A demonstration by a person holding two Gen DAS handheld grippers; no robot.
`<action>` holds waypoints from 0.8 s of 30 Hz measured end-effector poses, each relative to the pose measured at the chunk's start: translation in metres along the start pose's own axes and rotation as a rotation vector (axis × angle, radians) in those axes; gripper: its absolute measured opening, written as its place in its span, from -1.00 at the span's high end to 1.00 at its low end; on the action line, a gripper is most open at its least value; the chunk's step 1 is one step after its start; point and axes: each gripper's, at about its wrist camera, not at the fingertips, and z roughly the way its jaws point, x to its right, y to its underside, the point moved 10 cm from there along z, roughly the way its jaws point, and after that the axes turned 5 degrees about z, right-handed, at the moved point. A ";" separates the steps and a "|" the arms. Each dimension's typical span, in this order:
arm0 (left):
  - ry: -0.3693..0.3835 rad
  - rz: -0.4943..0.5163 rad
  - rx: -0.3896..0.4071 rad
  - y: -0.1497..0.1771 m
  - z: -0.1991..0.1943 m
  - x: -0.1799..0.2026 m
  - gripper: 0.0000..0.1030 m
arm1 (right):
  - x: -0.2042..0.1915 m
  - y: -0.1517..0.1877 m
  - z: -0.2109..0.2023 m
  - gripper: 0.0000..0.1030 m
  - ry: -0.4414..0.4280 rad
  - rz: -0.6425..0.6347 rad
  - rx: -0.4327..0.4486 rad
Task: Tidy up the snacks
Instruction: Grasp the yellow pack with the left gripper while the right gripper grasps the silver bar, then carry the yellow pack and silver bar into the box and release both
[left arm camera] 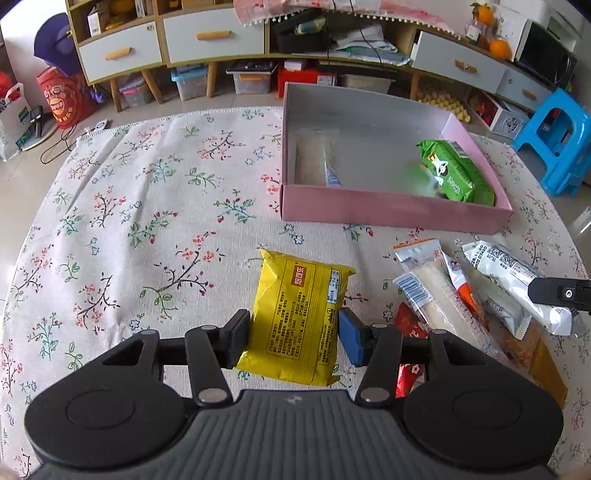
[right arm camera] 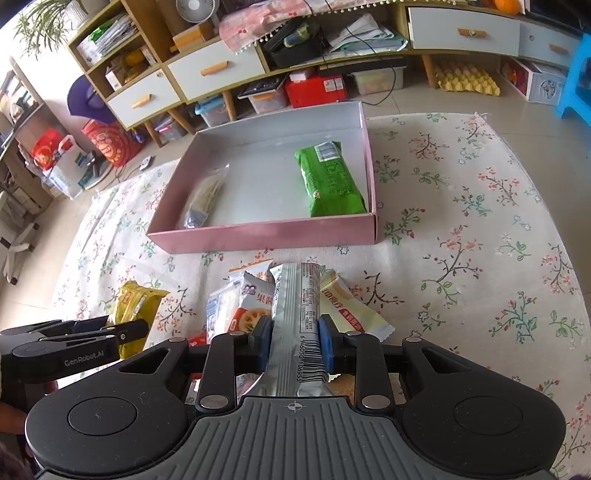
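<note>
Surface: tabletop (left arm camera: 129, 206) under a cream cloth printed with small flowering twigs. Room: tiled floor; across the top of both frames a low wooden cabinet (left arm camera: 207, 35) with white drawers and orange handles, storage boxes beneath; blue plastic stool (left arm camera: 557, 140) at right of the left wrist view; yellow egg tray (right arm camera: 467, 79) at upper right of the right wrist view.

Pink box (left arm camera: 391, 212), open, shallow, grey inside, upper centre of both frames. Contents: green packet (left arm camera: 452, 171) by its right wall; clear packet (left arm camera: 317, 162) near its left wall.

Yellow packet (left arm camera: 299, 317), lower centre of the left wrist view, in front of the box. Left gripper (left arm camera: 293, 338): fingers (left arm camera: 236, 338) closed on the packet's two long sides, pinching it. Printing is dense black Chinese text with a red logo panel; not readable.

Silver packet (right arm camera: 299, 325), long and narrow, lower centre of the right wrist view. Right gripper (right arm camera: 295, 345): fingers (right arm camera: 327, 343) clamped on its sides. Barcode faces up, digits partly readable, "6 946050 10695".

Loose pile of snacks (left arm camera: 454, 295), right of the yellow packet: clear, white, orange and red wrappers, overlapping.

Other writing: "GenRobot.AI" on the left gripper's body, lower left of the right wrist view.
</note>
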 end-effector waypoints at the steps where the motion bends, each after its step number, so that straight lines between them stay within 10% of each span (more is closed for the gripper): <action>1: -0.001 -0.002 0.003 -0.001 0.000 -0.001 0.06 | 0.001 0.000 0.000 0.50 0.000 0.003 0.001; 24: -0.081 0.035 0.054 -0.010 -0.007 -0.005 0.07 | -0.002 -0.008 -0.010 0.49 -0.045 0.037 0.052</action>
